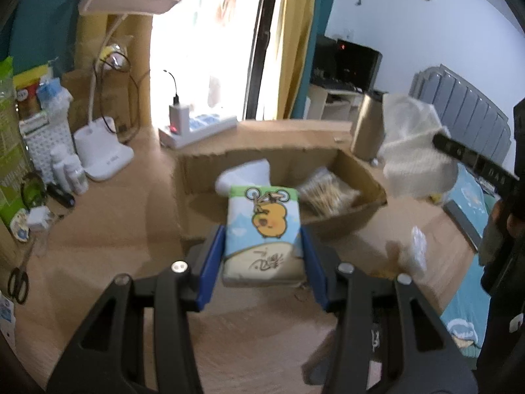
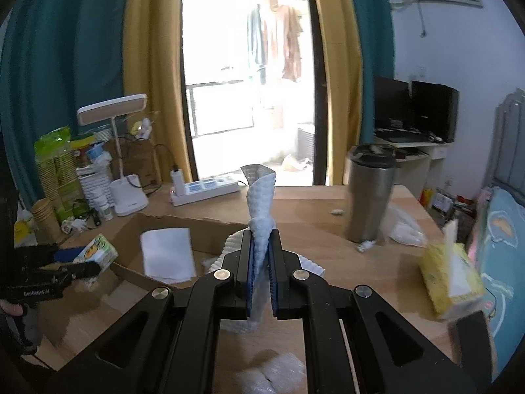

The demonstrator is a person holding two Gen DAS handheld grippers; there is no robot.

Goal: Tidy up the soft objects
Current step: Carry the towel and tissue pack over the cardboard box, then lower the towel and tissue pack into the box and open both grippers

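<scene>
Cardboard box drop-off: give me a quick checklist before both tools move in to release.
1. Left tool grips the tissue pack by its sides: ok.
2. Right tool is shut on the white textured cloth: ok.
3. Cardboard box is open on top: ok.
4. Free space inside beside the folded white item and the clear packet: ok.
5. Steel tumbler stands clear of the box: ok.
6. Cloth's hanging end is clear of the box rim: cannot tell.
</scene>
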